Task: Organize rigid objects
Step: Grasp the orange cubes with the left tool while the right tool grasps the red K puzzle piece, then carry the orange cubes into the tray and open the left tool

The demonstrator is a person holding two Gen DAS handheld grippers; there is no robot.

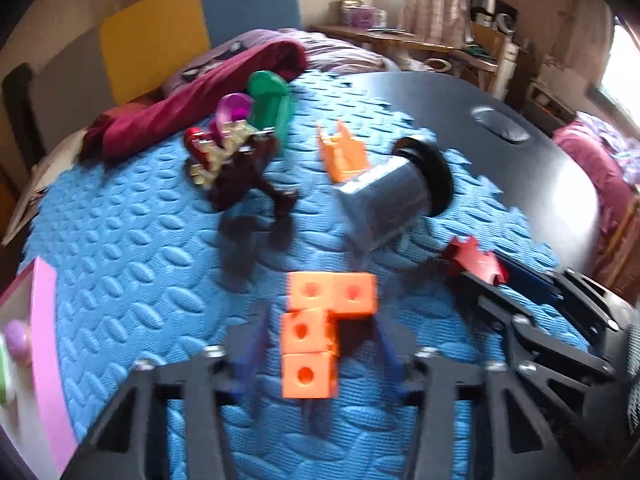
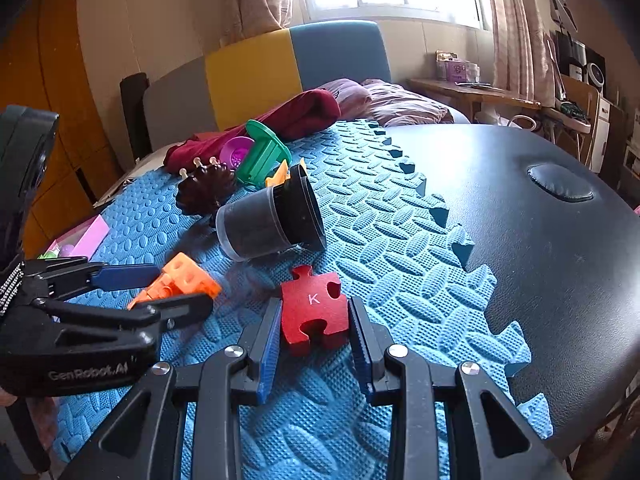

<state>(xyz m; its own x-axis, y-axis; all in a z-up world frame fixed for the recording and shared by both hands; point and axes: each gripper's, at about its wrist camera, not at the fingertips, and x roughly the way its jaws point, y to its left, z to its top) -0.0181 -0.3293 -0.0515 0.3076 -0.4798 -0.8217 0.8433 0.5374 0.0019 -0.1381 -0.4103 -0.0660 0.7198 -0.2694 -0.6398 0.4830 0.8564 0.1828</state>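
An orange block piece made of joined cubes [image 1: 320, 330] lies on the blue foam mat [image 1: 132, 248]. My left gripper [image 1: 320, 344] is open, its jaws on either side of the piece; it also shows in the right wrist view [image 2: 160, 288], around the orange piece [image 2: 180, 282]. A red puzzle piece marked K [image 2: 314, 308] lies on the mat [image 2: 400, 248]. My right gripper [image 2: 314, 332] stands around it, jaws at its two sides, contact unclear. The red piece [image 1: 476, 260] also shows in the left wrist view.
A grey cup with a black rim [image 1: 388, 196] lies on its side. A brown spiky toy [image 1: 240, 172], green stool [image 1: 272, 108], purple cup [image 1: 236, 110] and orange piece [image 1: 344, 156] lie beyond. A pink box [image 1: 44, 340] stands left. A black tabletop [image 2: 520, 220] lies right.
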